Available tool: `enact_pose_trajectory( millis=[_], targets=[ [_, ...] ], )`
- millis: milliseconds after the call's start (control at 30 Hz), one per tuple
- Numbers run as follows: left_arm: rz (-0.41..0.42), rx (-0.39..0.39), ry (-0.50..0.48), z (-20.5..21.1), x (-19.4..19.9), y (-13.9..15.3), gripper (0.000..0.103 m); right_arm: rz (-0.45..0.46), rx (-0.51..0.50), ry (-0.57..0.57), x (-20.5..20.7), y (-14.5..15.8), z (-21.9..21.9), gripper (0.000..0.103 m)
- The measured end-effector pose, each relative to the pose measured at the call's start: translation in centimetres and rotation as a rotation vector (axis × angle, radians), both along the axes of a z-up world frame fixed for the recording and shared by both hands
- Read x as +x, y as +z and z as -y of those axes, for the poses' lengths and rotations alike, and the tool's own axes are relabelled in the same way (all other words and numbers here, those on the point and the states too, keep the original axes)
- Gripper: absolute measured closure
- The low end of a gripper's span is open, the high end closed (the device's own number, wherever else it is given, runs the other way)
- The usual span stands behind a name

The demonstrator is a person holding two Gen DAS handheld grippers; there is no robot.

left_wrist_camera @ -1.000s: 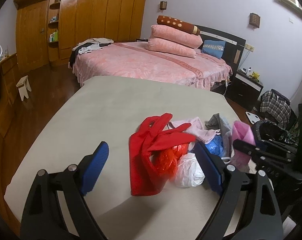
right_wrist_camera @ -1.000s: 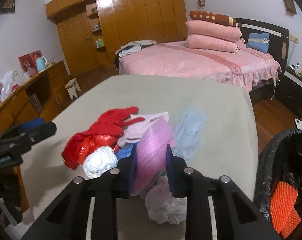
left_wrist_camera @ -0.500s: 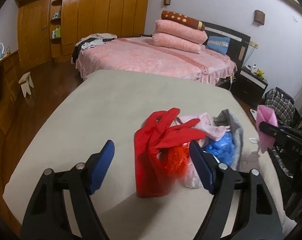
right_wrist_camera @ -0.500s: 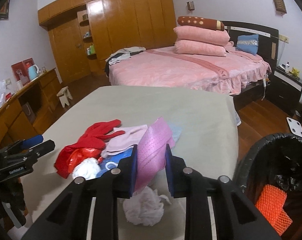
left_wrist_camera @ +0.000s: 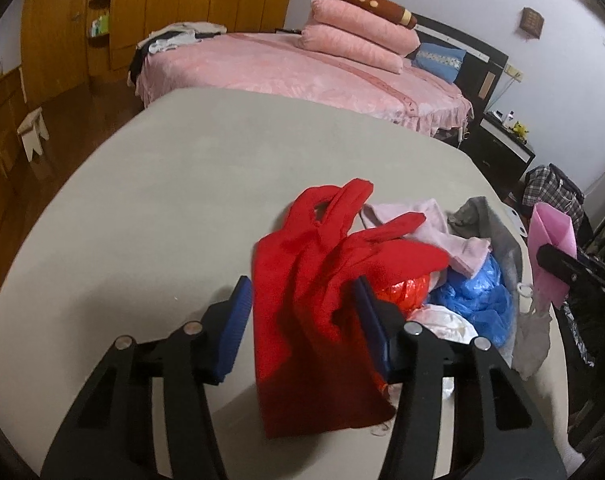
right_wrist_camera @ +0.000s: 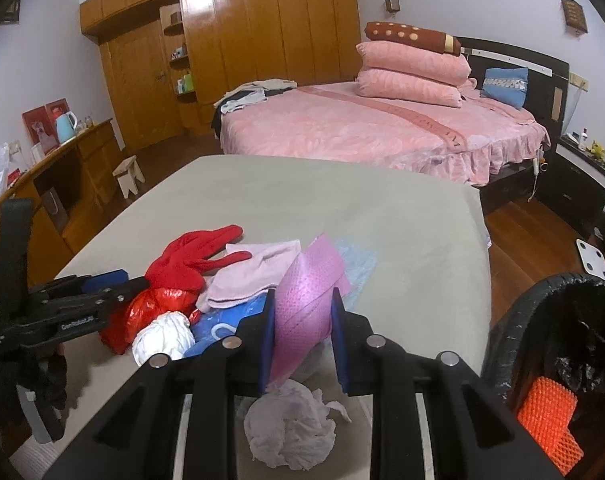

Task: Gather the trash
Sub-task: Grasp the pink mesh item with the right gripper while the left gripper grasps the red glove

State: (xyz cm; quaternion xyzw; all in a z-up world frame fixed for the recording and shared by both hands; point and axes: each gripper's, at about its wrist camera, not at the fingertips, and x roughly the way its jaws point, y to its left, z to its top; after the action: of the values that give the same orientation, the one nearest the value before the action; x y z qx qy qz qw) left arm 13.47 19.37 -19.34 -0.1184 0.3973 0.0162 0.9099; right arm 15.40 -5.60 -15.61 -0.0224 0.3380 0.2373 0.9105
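Left tool [left_wrist_camera: 302, 312] over the near edge of the trash heap on the grey worktop [left_wrist_camera: 162, 208]. Jaws closing around the red glove [left_wrist_camera: 322, 280]; the cloth lies between the blue pads [left_wrist_camera: 238, 316], not visibly squeezed yet. Glove is draped across the heap, cuff toward the camera, fingers pointing away.

Right tool [right_wrist_camera: 302, 324] pressed together on a pink mesh bag [right_wrist_camera: 308, 292], held clear above the worktop. A black-lined bin [right_wrist_camera: 550, 320] stands just beside the worktop on the right, with an orange mesh piece [right_wrist_camera: 550, 416] already inside.

Rest of heap: pale pink cloth [right_wrist_camera: 254, 276], red plastic bag [right_wrist_camera: 154, 308], white wad [right_wrist_camera: 166, 338], blue plastic bag [left_wrist_camera: 474, 296], crumpled tissue [right_wrist_camera: 290, 428] near the front edge.

Handling judgement: glove is soft, light and limp; it will sag and may drag the red plastic bag under it. Best hold is the bunched palm or cuff, not a single finger. Plastic bags look slippery and crushable.
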Motion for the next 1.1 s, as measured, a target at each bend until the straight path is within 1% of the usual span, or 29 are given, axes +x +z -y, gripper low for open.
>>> enact_pose_trajectory(
  millis=[33, 67, 100, 133, 267, 400, 567, 867, 900, 1100],
  targets=[
    [-0.009, -0.022, -0.005, -0.2, 0.3, -0.2, 0.072, 0.000, -0.001, 0.001, 0.0, 0.0, 0.0, 0.078],
    [-0.017, -0.035, -0.011, -0.4, 0.4, -0.4, 0.088, 0.000, -0.002, 0.002, 0.1, 0.0, 0.1, 0.078],
    [-0.026, -0.051, -0.018, -0.5, 0.6, -0.5, 0.095, 0.000, -0.003, 0.002, 0.1, 0.0, 0.1, 0.078],
    [-0.028, -0.059, -0.021, -0.6, 0.7, -0.6, 0.098, 0.000, -0.001, 0.001, 0.1, 0.0, 0.0, 0.078],
    [0.004, -0.028, -0.024, -0.2, 0.1, 0.2, 0.099, 0.009, 0.002, -0.003, -0.1, 0.2, 0.1, 0.078],
    [0.061, -0.022, -0.008, -0.1, -0.9, 2.6, 0.099, 0.025, 0.016, -0.002, -0.4, 0.9, 0.3, 0.078],
    [0.115, -0.016, -0.015, 0.4, -1.7, 5.4, 0.099, 0.048, 0.014, 0.006, -0.7, 1.9, 0.8, 0.078],
    [0.195, -0.017, -0.056, 3.1, -2.6, 9.5, 0.099, 0.078, 0.022, -0.001, -1.1, 4.4, 1.9, 0.078],
    [0.201, -0.020, -0.062, 3.4, -2.7, 9.8, 0.099, 0.089, 0.031, -0.002, -1.2, 5.0, 2.3, 0.078],
    [0.245, -0.033, -0.107, 5.8, -2.8, 11.7, 0.099, 0.110, 0.037, -0.011, -1.5, 6.4, 3.4, 0.078]
  ],
)
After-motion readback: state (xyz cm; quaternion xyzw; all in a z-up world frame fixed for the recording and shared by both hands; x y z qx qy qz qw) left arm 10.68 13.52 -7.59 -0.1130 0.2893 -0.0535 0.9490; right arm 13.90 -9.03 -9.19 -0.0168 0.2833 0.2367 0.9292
